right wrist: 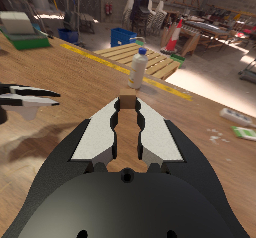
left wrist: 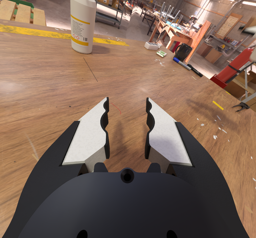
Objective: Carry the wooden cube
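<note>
The wooden cube (right wrist: pixel 127 99) is a small plain tan block. In the right wrist view it sits clamped between the tips of my right gripper (right wrist: pixel 127 102), held above the wooden table (right wrist: pixel 77 78). My left gripper (left wrist: pixel 127 102) is open and empty, low over the table (left wrist: pixel 55 85); the cube does not show in the left wrist view. The left gripper also shows in the right wrist view (right wrist: pixel 56 99), off to the left of the cube and apart from it.
A white bottle with a blue cap (left wrist: pixel 82 20) (right wrist: pixel 137 70) stands near the yellow stripe (left wrist: pixel 33 32). A black mug (left wrist: pixel 182 52), two markers (left wrist: pixel 182 63), a green-and-white pack (left wrist: pixel 161 53) (right wrist: pixel 245 133) and a white power strip (left wrist: pixel 152 45) (right wrist: pixel 235 116) lie by the edge. A green tray with a white box (right wrist: pixel 23 37) sits at far left.
</note>
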Available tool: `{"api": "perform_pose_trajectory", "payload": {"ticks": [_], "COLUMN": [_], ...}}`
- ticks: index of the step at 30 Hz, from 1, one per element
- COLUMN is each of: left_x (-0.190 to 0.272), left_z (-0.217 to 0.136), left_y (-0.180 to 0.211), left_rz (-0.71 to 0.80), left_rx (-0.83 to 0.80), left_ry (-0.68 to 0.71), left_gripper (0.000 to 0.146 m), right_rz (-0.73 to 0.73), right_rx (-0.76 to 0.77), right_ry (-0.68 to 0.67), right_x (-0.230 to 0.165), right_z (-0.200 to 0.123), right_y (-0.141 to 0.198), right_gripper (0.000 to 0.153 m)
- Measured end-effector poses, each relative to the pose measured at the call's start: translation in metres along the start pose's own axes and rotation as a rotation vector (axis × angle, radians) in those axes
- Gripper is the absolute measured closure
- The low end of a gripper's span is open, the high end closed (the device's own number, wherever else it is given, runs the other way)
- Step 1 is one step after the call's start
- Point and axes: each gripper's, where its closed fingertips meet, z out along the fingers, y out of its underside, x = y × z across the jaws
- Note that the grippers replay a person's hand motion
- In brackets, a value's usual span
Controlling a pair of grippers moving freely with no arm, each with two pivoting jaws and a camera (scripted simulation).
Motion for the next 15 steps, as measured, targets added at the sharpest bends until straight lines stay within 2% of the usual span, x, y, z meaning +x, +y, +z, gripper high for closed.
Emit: {"api": "perform_pose_trajectory", "payload": {"ticks": [3,6,11,15], "left_x": [0.003,0.005,0.005,0.006], "left_z": [0.0,0.0,0.0,0.001], "left_y": [0.004,0.006,0.007,0.009], "left_rz": [-0.008,-0.012,-0.018,-0.018], "left_rx": [-0.018,-0.028,-0.036,-0.047], "left_ry": [0.016,0.022,0.032,0.035], "left_gripper": [0.092,0.092,0.092,0.092], "right_rz": [-0.122,-0.246,-0.396,-0.449], "right_rx": [-0.116,-0.322,-0.71,-0.942], "right_ry": [0.079,0.207,0.403,0.465], "right_x": [0.045,0.104,0.203,0.258], "right_z": [-0.011,-0.022,-0.04,-0.04], "right_y": [-0.026,-0.034,-0.017,0.016], "right_gripper": [0.131,0.131,0.131,0.131]}}
